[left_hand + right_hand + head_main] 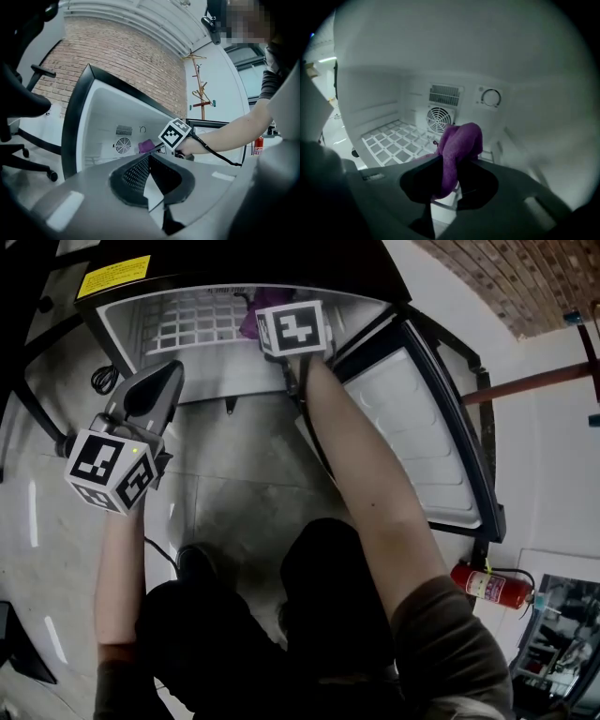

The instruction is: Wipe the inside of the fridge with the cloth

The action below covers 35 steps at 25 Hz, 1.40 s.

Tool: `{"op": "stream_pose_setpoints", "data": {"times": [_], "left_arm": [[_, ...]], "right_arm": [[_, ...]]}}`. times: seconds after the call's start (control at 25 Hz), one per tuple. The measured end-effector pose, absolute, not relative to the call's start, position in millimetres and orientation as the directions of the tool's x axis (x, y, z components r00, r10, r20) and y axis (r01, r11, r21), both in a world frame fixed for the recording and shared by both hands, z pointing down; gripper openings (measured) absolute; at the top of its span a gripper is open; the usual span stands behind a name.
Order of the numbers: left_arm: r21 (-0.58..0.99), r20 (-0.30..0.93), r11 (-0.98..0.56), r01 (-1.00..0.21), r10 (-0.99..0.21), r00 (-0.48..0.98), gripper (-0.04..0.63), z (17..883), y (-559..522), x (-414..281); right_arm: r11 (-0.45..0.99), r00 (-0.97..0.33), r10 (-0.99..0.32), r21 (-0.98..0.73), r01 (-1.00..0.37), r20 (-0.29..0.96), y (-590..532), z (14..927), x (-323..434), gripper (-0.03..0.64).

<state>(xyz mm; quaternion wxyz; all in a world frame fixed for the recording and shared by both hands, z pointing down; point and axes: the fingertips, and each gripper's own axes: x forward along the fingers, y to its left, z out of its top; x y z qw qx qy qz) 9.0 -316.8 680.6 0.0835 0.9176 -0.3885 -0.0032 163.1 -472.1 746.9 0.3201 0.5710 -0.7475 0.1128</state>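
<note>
- The fridge [127, 334] fills the 12 o'clock part of my head view, its white inside open towards me.
- Its door [412, 427] stands swung out from 1 to 4 o'clock, with the ribbed inner lining facing up.
- My right forearm [361, 465] runs from 5 o'clock up to the fridge mouth at 12 o'clock.
- A white wire shelf [393, 140] lies at 9 o'clock in the right gripper view, on the fridge's lower left side.
- My left gripper [149, 158] hangs outside the fridge, at 9 o'clock in the head view. Its jaws are clenched tip to tip with nothing between them.
- My right gripper [448, 174] is inside the fridge, and its marker cube [292, 329] sits at the opening. Its jaws are grasping the cloth.
- The purple cloth [461, 140] is pinched between those jaws and bulges up past their tips at 12 o'clock. It sits above the shelf's right end and in front of the back wall. I cannot tell whether it touches any surface.
- A round fan grille [439, 119] sits on the back wall, at 11 o'clock from the cloth.
- A red fire extinguisher [487, 585] stands by the wall at 4 o'clock in the head view, well apart from the fridge opening.
- A round dial [491, 97] is on the back wall, at 1 o'clock from the cloth.
</note>
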Motion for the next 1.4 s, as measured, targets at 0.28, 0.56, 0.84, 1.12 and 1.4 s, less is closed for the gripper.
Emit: {"op": "stream_pose_setpoints", "data": {"times": [0.28,0.56,0.84,1.12,1.4], "left_arm": [[0.154,0.056,-0.706,-0.692,-0.693,0.719,0.017,676.0,-319.0,31.9],[0.123,0.055,-0.751,-0.649,-0.648,0.76,0.017,669.6,-309.6,53.0],[0.109,0.063,-0.755,-0.646,-0.644,0.763,0.017,679.5,-304.2,47.5],[0.136,0.113,-0.744,-0.654,-0.644,0.757,0.017,706.2,-296.4,41.7],[0.167,0.167,-0.687,-0.707,-0.687,0.707,0.017,744.9,-295.3,13.6]], "right_arm": [[0.19,-0.12,-0.859,0.092,-0.978,0.498,-453.0,713.1,195.4,0.075],[0.002,-0.01,-0.93,-0.022,-1.0,0.367,-449.7,677.5,223.5,0.075],[-0.075,0.005,-0.882,-0.129,-0.989,0.472,-431.7,717.0,234.1,0.075],[-0.052,-0.049,-0.849,-0.177,-0.983,0.526,-409.0,747.5,226.7,0.075],[0.319,-0.479,-0.749,-0.384,-0.866,0.459,-357.0,775.9,118.4,0.075]]}}
